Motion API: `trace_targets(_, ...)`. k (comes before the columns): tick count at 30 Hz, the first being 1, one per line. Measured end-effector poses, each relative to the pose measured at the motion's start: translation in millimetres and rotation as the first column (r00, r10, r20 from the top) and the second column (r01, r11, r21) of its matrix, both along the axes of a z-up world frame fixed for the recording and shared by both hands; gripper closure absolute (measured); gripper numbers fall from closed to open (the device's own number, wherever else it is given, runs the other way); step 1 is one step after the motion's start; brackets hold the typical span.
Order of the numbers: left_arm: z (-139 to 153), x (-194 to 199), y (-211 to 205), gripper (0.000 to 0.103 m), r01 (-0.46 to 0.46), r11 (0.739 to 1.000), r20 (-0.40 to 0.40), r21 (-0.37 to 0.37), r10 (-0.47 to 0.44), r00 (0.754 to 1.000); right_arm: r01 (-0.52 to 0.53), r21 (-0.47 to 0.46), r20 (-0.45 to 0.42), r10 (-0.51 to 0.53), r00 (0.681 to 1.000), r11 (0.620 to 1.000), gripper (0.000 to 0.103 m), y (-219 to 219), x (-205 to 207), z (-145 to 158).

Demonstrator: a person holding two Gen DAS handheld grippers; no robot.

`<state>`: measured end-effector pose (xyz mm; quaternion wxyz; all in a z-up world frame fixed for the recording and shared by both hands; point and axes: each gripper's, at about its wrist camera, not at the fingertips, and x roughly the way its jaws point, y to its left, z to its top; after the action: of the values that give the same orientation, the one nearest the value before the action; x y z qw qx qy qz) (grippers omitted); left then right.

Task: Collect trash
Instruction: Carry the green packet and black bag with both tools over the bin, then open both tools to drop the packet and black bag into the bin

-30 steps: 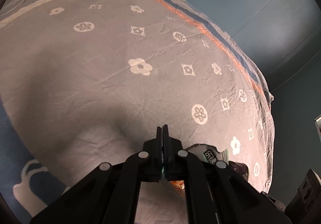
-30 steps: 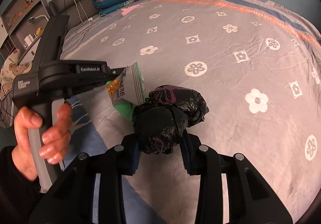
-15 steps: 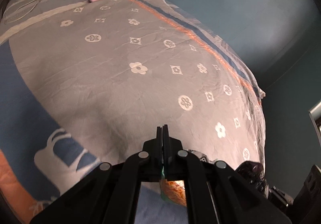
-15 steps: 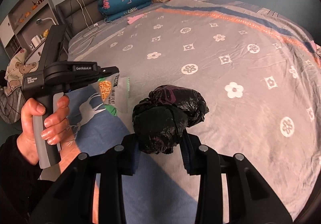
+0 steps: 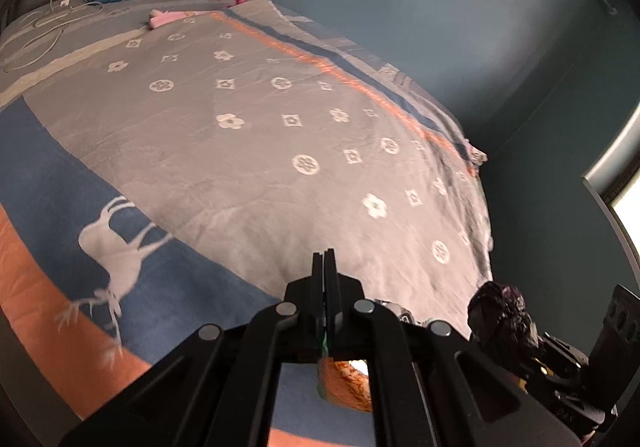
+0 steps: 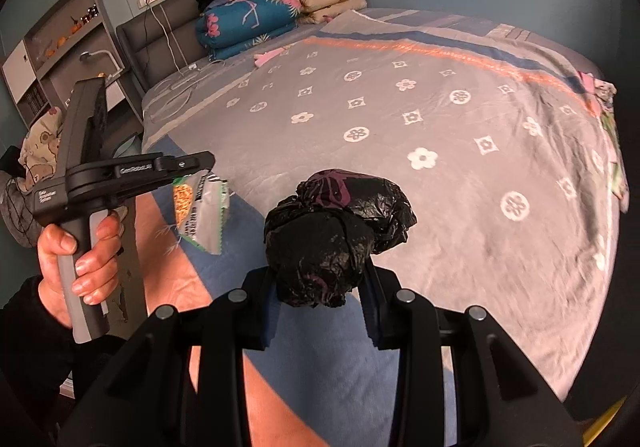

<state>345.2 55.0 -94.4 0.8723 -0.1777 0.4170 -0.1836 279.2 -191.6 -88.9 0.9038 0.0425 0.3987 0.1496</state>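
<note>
The right gripper (image 6: 320,279) is clamped on a crumpled black plastic bag (image 6: 340,231), which bulges out above and in front of its 2 fingers; in the left wrist view the same bag (image 5: 500,315) shows at the lower right edge. The left gripper (image 5: 325,267) has its 2 fingers pressed together on the top edge of a snack wrapper (image 5: 344,379), and the wrapper (image 6: 200,211), silver with an orange and green print, hangs down freely under the fingers. A hand (image 6: 80,259) in a dark sleeve holds the grey handle of the left gripper. Compared with 1 second ago, both grippers are higher and further back from the bed (image 6: 440,119): more of the grey blanket (image 5: 260,151) with white flowers is now visible, and the blue band with a white deer (image 5: 116,243) and the orange border came into the left wrist view. The wrapper was close to the blanket before and now it hangs clearly above it. The grip on both pieces of trash did not change. At the far end of the bed lie folded quilts (image 6: 260,19), the same as before.
</note>
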Motion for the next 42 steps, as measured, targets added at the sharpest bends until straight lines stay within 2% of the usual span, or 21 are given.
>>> trace_targets(6,19.6,-44.5,-39.0,0.103,0.085,0.996,0.067,0.033,-0.087,0.994,0.07,0.016,0.024,-0.07,0.997,0.997,0.07,-34.3,-46.9,10.9)
trace_targets(10,36.2,-73.7,-73.7,0.103,0.163,0.986,0.114,0.031,-0.165,0.98,0.126,0.032,0.037,-0.127,0.991,0.992,0.07,-59.6,-75.4,19.6)
trace_targets(16,58.2,-115.8,-135.8,0.103,0.292,0.955,0.181,0.05,-0.297,0.938,0.223,0.054,0.09,-0.227,0.97,0.973,0.07,-108.4,-126.4,35.3)
trace_targets(19,62.7,-126.7,-161.2,0.103,0.334,0.942,0.182,0.043,-0.336,0.924,0.289,0.058,0.113,-0.294,0.949,0.955,0.07,-134.5,-151.2,42.3)
trace_targets(25,67.2,-153.8,-221.8,0.103,0.435,0.899,0.178,0.054,-0.437,0.882,0.422,0.073,0.113,-0.428,0.897,0.903,0.07,-184.4,-197.0,50.1)
trace_targets(28,66.7,-162.5,-247.2,0.103,0.47,0.881,0.168,0.05,-0.471,0.866,0.495,0.091,0.102,-0.503,0.858,0.864,0.07,-216.2,-218.9,48.7)
trace_targets(32,62.7,-175.9,-282.3,0.103,0.521,0.852,0.164,0.051,-0.522,0.837,0.546,0.115,0.084,-0.555,0.827,0.83,0.07,-248.8,-234.1,43.8)
trace_targets(40,50.4,-205.4,-351.5,0.102,0.628,0.766,0.143,0.134,-0.642,0.753,0.61,0.171,0.059,-0.626,0.778,0.774,0.069,-303.9,-255.6,27.3)
trace_targets(42,44.3,-207.3,-361.7,0.102,0.644,0.753,0.134,0.133,-0.658,0.741,0.625,0.184,0.045,-0.641,0.766,0.759,0.069,-314.9,-258.9,20.8)
